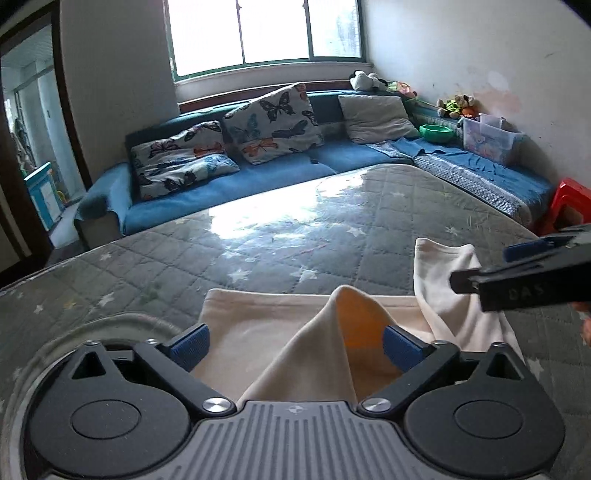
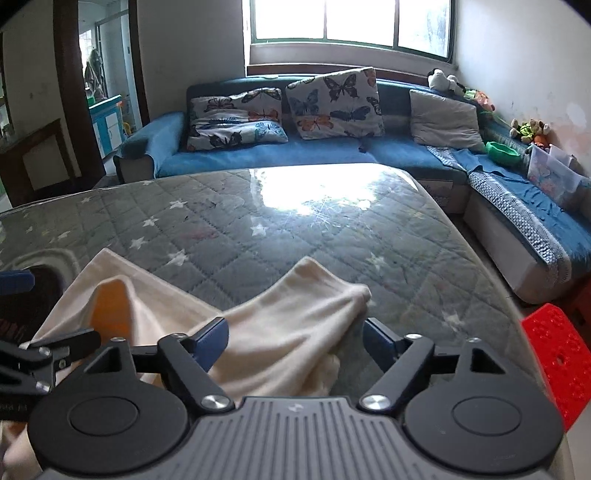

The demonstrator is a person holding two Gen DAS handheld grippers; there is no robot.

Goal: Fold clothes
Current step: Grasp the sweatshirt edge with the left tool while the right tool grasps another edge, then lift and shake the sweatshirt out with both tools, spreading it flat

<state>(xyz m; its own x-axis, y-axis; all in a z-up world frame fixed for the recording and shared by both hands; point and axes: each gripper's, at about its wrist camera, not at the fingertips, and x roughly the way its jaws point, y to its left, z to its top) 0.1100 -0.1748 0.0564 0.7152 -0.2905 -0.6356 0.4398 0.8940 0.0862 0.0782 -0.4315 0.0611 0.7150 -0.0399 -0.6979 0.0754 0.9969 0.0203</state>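
cream garment between two open tongs

a cream garment point(image 1: 258, 332) is spread on the quilted table point(image 1: 258, 236), partly bunched. the left tongs point(image 1: 295, 349) are held released, their blue pads point(image 1: 192, 345) wide apart, and a raised fold of the garment with an orange lining point(image 1: 360, 325) is seen between them; whether a pad touches the cloth cannot be told. in the left view, the right tongs point(image 1: 517, 273) are seen to the right of the left tongs, beside a lifted flap of the garment.

in the right view, the right tongs point(image 2: 295, 341) are likewise held released, with the pads point(image 2: 212, 341) spread and a bunched part of the garment point(image 2: 288, 325) lying between and just ahead of them. the left tongs point(image 2: 33, 354) are partly seen at the left edge, close beside the right tongs. the orange lining point(image 2: 109, 310) is shown ahead and to the left.

beyond the table, well ahead of both tongs, a blue sofa point(image 2: 258, 155) with butterfly cushions point(image 2: 336, 103) is placed under a window point(image 2: 351, 22). a red stool point(image 2: 557, 354) is seen to the right of the right tongs.
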